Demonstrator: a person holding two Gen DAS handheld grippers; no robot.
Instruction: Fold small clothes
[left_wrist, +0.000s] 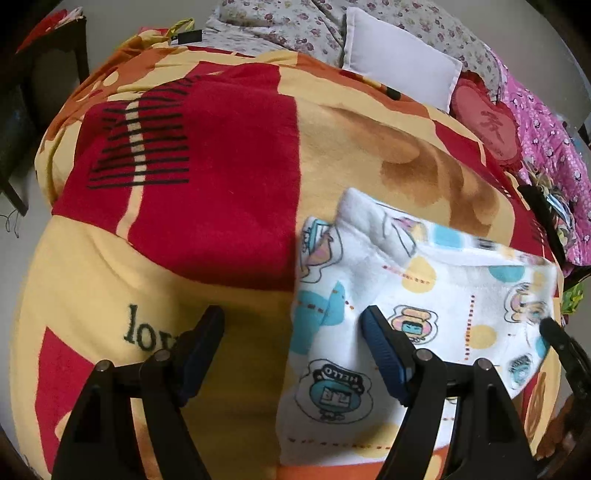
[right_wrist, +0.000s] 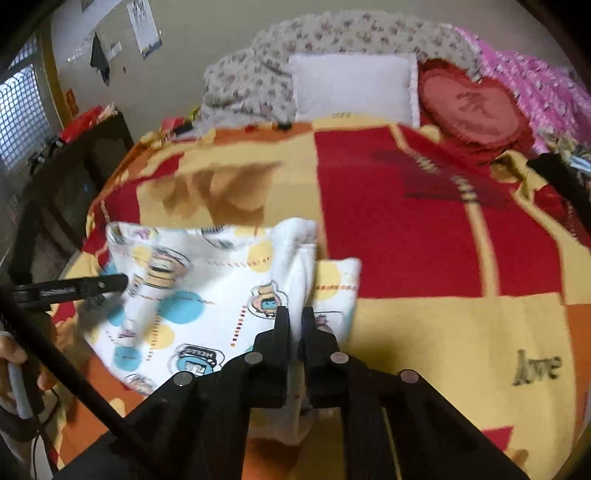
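Right wrist: jaws pinch the garment (right_wrist: 207, 295) edge; blanket (right_wrist: 443, 332) bare rightward.

One garment (left_wrist: 406, 295), two pillows (right_wrist: 354, 88)

White cartoon-print garment (left_wrist: 417, 306), partly folded, on bed blanket.

Through both fisheye feeds I saw soft, even indoor light, with daylight entering at the barred window (right_wrist: 22, 110) on the right-wrist view's left edge. That view was motion-blurred across the blanket (right_wrist: 406, 221). Dark vignetting and strong bending curved the edges of both.
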